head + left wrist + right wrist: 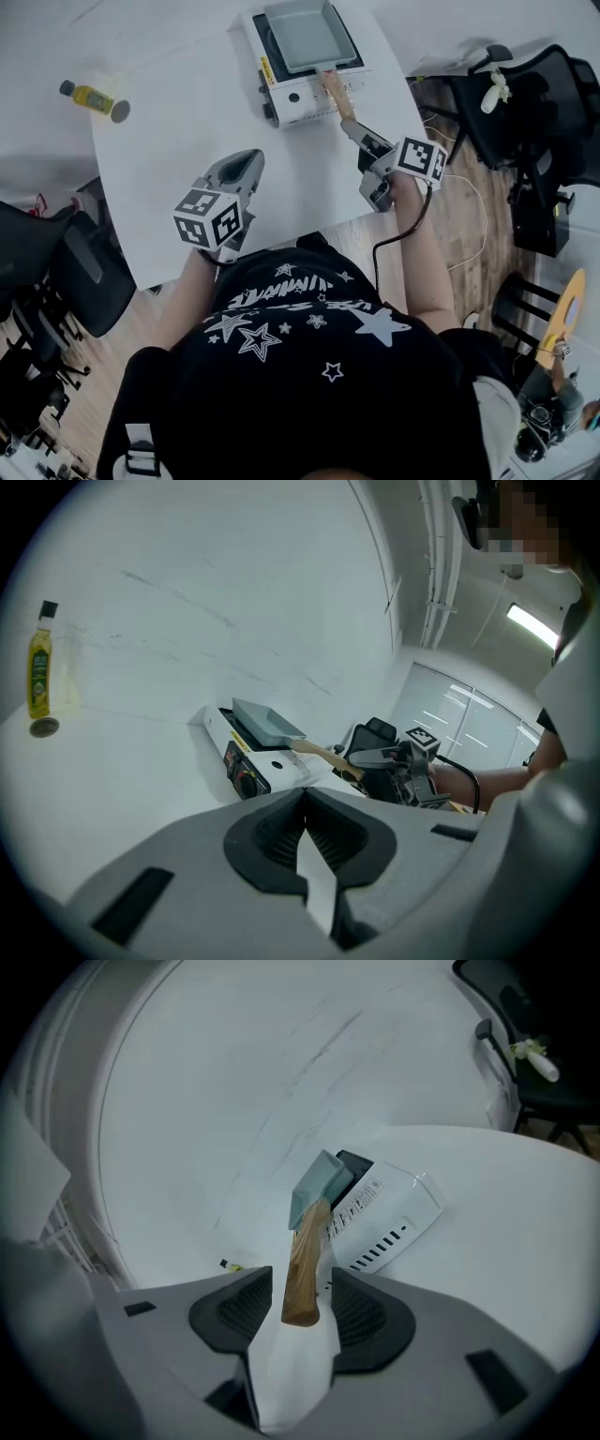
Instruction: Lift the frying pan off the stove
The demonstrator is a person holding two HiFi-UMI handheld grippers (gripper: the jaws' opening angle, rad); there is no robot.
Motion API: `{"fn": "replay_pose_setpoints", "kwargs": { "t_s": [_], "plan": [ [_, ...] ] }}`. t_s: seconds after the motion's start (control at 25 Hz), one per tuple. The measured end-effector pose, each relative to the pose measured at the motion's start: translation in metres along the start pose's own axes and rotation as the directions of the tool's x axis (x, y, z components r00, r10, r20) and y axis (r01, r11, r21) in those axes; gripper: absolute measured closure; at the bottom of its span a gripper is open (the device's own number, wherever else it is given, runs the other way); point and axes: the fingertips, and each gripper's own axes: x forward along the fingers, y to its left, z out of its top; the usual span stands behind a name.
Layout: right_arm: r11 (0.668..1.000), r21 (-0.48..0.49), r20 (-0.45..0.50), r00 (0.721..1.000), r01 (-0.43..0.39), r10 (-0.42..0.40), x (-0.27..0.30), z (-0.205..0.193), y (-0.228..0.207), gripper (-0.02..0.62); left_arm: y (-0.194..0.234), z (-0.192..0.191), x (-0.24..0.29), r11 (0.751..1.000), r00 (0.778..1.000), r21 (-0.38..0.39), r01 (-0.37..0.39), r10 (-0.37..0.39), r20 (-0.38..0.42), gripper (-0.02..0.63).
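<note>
The frying pan [309,36] is seated on the stove [302,96], its wooden handle [302,1269] tip bracketed by the parted right tongs [302,1290], best slid further on before clamping; the left tongs [302,801] are pressed together, empty.

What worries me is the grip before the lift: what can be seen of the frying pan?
The frying pan is rectangular, shallow, grey-green, apparently metal, and looks empty. It sits level on the white stove. Its light wooden handle sticks out over the stove's front towards the person. The handle's end lies between the open jaws of the right gripper, with a gap on each side, so nothing grips it yet.
</note>
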Motion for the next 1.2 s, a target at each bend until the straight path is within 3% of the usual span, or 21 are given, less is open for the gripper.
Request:
{"fn": "replay_pose_setpoints", "kwargs": {
  "t_s": [0.12, 0.24, 0.6, 0.84, 1.0, 1.2],
  "plan": [
    [0.997, -0.019, -0.101, 0.992, -0.08, 0.078, 0.009, -0.005, 0.002, 0.401, -0.01, 0.002, 0.012, 1.0, 1.0, 0.003, -0.023, 0.023, 0.007, 0.597],
    [0.995, -0.029, -0.185, 0.979, -0.094, 0.087, 0.014, -0.009, -0.001, 0.402, -0.017, 0.005, 0.023, 0.999, 0.999, 0.009, -0.048, 0.048, 0.014, 0.598],
    [0.975, 0.015, -0.243, 0.945, -0.221, 0.218, 0.018, 0.004, -0.002, 0.442, -0.034, 0.016, 0.052, 0.996, 0.996, 0.007, -0.086, 0.086, 0.029, 0.598],
    [0.942, 0.027, -0.298, 0.896, -0.335, 0.328, 0.021, 0.004, 0.004, 0.471, -0.033, 0.026, 0.08, 0.997, 0.997, -0.02, -0.078, 0.078, 0.01, 0.598],
    [0.919, 0.049, -0.306, 0.87, -0.392, 0.388, 0.022, 0.006, 0.007, 0.477, -0.035, 0.033, 0.107, 0.996, 0.999, -0.083, -0.045, 0.044, -0.018, 0.597],
    [0.915, 0.07, -0.32, 0.859, -0.398, 0.399, 0.022, 0.004, 0.006, 0.477, -0.037, 0.037, 0.134, 0.971, 0.999, -0.237, 0.026, -0.033, -0.025, 0.561]
  ]
}}
